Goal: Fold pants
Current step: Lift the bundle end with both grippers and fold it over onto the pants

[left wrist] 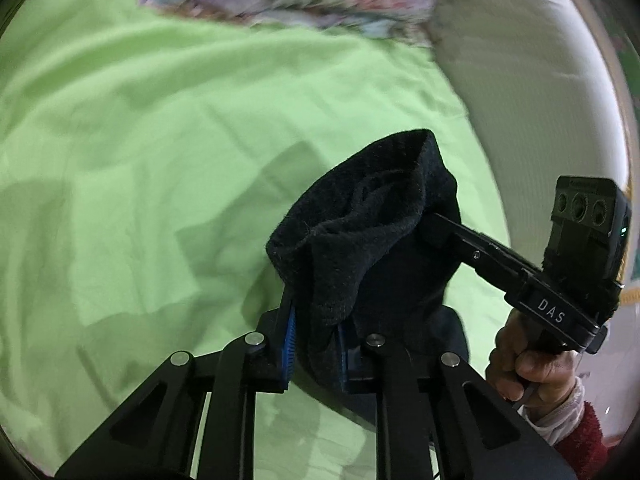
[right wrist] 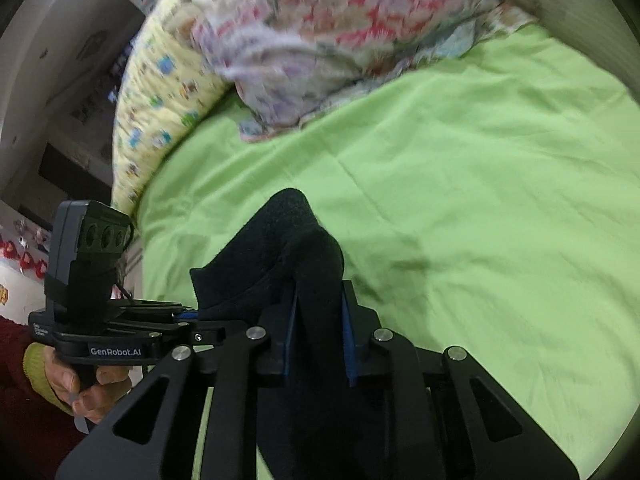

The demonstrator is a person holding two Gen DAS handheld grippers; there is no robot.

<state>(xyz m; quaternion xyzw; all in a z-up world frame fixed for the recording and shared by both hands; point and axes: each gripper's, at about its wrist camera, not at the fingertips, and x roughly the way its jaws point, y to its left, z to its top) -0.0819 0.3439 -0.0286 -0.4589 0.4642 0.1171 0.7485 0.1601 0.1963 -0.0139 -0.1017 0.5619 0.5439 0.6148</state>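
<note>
The black fleece pants (left wrist: 372, 232) hang bunched between both grippers, lifted above the green bed sheet (left wrist: 160, 152). My left gripper (left wrist: 316, 344) is shut on one part of the fabric, its blue pads pressed against it. My right gripper (right wrist: 320, 336) is shut on another part of the pants (right wrist: 288, 248). The right gripper also shows in the left wrist view (left wrist: 436, 224), reaching into the cloth from the right. The left gripper shows in the right wrist view (right wrist: 192, 316), at the left. The rest of the pants hangs below, hidden.
A floral pillow (right wrist: 320, 40) and a yellow patterned quilt (right wrist: 160, 92) lie at the bed's far end. A white-grey wall or headboard (left wrist: 520, 80) runs along the bed's right side. The green sheet (right wrist: 480, 200) spreads wide below the grippers.
</note>
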